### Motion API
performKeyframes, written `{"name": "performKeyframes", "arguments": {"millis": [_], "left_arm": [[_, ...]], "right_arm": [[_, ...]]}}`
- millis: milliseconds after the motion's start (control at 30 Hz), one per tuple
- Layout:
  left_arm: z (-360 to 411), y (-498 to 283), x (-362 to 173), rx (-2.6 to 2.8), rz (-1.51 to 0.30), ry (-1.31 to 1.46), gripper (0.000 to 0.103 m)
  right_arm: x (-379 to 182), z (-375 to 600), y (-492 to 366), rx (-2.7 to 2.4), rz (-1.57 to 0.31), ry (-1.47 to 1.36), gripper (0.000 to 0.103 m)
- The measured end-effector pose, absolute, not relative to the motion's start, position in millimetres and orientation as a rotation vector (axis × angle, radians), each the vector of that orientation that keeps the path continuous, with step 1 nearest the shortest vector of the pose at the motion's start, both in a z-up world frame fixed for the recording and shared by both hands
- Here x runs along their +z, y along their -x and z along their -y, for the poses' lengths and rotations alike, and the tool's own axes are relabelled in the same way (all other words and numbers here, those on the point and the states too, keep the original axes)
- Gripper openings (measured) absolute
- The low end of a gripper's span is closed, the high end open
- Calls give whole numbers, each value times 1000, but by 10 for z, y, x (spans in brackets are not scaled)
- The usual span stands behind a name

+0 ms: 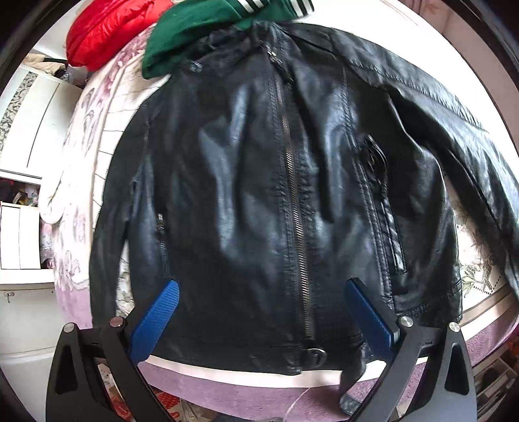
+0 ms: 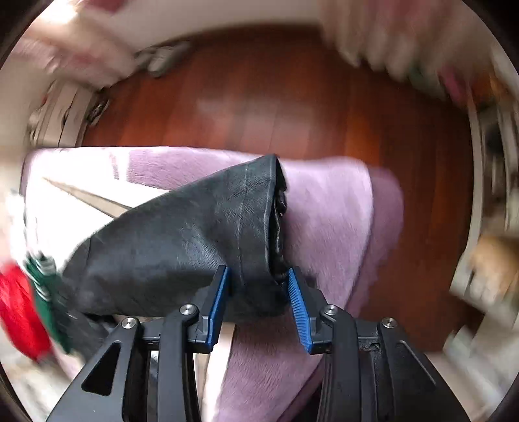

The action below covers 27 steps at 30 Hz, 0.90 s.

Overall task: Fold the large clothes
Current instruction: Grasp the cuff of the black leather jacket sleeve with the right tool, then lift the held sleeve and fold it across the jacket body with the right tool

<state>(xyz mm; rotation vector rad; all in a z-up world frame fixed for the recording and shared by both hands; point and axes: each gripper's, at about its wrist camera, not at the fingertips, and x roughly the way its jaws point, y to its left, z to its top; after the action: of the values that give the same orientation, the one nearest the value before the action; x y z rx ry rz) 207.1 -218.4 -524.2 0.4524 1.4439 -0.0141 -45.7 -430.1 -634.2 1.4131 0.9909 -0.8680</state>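
Note:
A black leather jacket lies front-up on the bed, zipped, collar far from me and hem near me. Its right sleeve stretches out to the right. My left gripper is open above the hem, its blue pads on either side of the zip, holding nothing. In the right wrist view my right gripper is closed on the cuff end of the black sleeve and holds it above the purple blanket.
A green garment with white stripes and a red padded garment lie past the collar. The bedspread is floral and pink. White cabinets stand left. Wooden floor lies beyond the bed edge.

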Motion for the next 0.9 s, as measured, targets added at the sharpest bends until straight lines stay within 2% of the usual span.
{"name": "performKeyframes", "arguments": {"millis": [67, 100, 133, 200, 367, 467, 567, 633, 667, 700, 733, 767, 900], "left_arm": [[2236, -2080, -5305, -18, -1453, -454, 103], [2274, -2087, -5344, -24, -1457, -457, 103], [2307, -2095, -5373, -28, -1458, -459, 103], [2391, -2108, -5436, -36, -1452, -474, 103], [2586, -2194, -5614, -61, -1460, -492, 103], [2646, -2207, -5665, -63, -1464, -491, 103], [2673, -2214, -5708, -62, -1465, -494, 103], [2681, -2206, -5744, -62, -1470, -503, 103], [2676, -2211, -5761, -64, -1472, -505, 103], [2693, -2189, -5759, -65, -1472, -507, 103], [2689, -2193, -5763, -70, -1472, -508, 103], [2694, -2192, -5762, -72, -1468, -508, 103], [2731, -2201, -5793, -78, -1469, -505, 103]], "right_arm": [[-6399, 4156, 578, -779, -849, -1495, 47], [-6493, 4100, 603, -724, -815, -1513, 54], [-6564, 4040, 602, -698, -806, -1524, 55], [-6848, 3922, 620, -677, -815, -1603, 55], [-7069, 3662, 745, -666, -772, -1696, 55], [-7317, 3717, 717, -646, -752, -1768, 59], [-7356, 3783, 774, -652, -674, -1757, 66], [-7298, 3828, 715, -698, -618, -1736, 67], [-7256, 3810, 692, -741, -557, -1717, 59], [-7148, 3808, 676, -757, -514, -1703, 32], [-7091, 3822, 639, -730, -479, -1691, 16], [-7019, 3844, 580, -742, -489, -1645, 12], [-7114, 3969, 328, -733, -512, -1596, 15]]}}
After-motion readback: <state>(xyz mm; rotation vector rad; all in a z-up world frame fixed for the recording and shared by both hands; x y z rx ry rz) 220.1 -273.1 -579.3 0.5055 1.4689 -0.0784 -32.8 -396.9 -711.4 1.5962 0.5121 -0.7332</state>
